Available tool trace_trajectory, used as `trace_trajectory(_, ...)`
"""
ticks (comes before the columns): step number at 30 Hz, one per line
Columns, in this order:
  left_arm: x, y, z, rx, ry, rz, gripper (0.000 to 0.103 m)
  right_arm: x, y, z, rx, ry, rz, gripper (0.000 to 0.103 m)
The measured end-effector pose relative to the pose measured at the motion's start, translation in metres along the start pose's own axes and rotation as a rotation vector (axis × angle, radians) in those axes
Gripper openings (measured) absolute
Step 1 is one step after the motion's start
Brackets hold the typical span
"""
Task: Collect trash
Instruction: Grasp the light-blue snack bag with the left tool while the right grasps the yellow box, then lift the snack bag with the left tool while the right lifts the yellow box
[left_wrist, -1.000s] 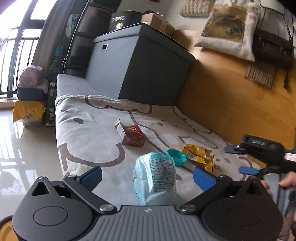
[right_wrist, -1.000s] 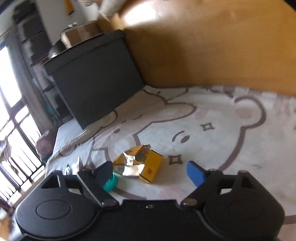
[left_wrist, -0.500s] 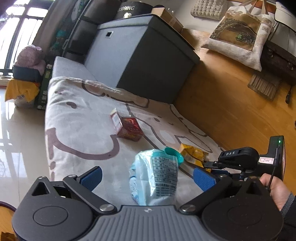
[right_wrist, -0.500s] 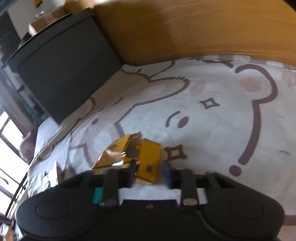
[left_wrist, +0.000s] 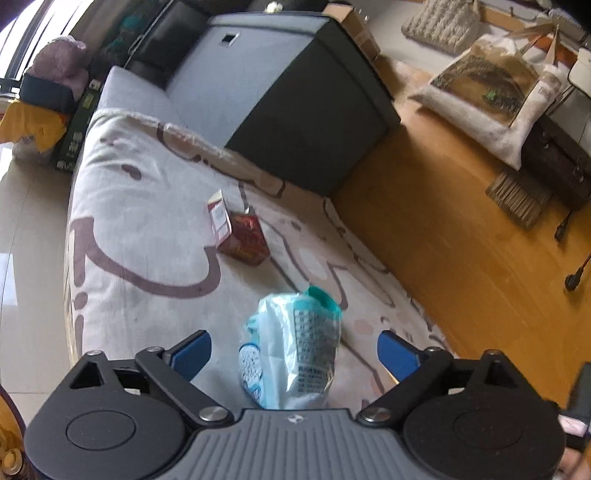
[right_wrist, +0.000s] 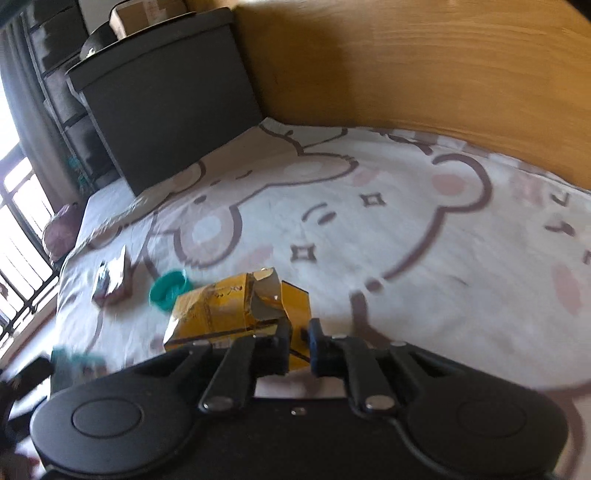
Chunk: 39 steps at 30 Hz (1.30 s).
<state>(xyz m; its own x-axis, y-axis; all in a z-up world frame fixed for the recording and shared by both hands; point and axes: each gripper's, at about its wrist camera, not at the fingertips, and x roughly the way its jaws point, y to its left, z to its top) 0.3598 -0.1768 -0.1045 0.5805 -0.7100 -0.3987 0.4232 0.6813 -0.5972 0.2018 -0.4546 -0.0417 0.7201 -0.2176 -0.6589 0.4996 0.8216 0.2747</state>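
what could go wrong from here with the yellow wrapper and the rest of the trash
The right tongs pinch only one edge of the torn yellow wrapper, so it may tear further or slip out as it is carried. The left tongs are open around the blue-white packet; closing could crush it or knock the teal cap just beyond it.

The blanket (left_wrist: 122, 206) is seen from above by the L cam, facing the box (left_wrist: 280, 92). It's viewed low and close by the R cam; cap (right_wrist: 169, 287) and box are shared.
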Motion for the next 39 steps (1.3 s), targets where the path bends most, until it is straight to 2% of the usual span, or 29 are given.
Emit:
trace_trajectory(8, 0.011, -0.002, -0.005, 0.038, 0.044, 0.009, 0.079, -0.039, -0.005, -0.033, -0.155, 0.081, 0.017, 0.010)
trace_trajectory(14, 0.016, -0.008, -0.008, 0.098, 0.079, 0.021, 0.059, -0.037, 0.007, -0.040, -0.282, 0.091, -0.002, 0.013)
trace_trajectory(18, 0.015, -0.010, -0.010, 0.113, 0.092, 0.017, 0.054, -0.031, 0.013, -0.038, -0.324, 0.102, -0.020, 0.014)
trace_trajectory(19, 0.014, -0.010, -0.010, 0.115, 0.094, 0.018, 0.053, -0.030, 0.014, -0.039, -0.339, 0.104, -0.028, 0.014)
trace_trajectory(22, 0.010, -0.012, -0.010, 0.116, 0.099, 0.026, 0.050, -0.026, 0.017, -0.041, -0.373, 0.105, -0.065, 0.002)
trace_trajectory(30, -0.023, -0.029, -0.008, 0.179, 0.061, 0.053, 0.050, -0.038, 0.022, -0.045, -0.359, 0.056, -0.088, 0.002)
trace_trajectory(39, -0.079, -0.049, -0.009, 0.246, 0.000, 0.095, 0.050, -0.075, 0.039, -0.045, -0.364, -0.011, -0.053, 0.002)
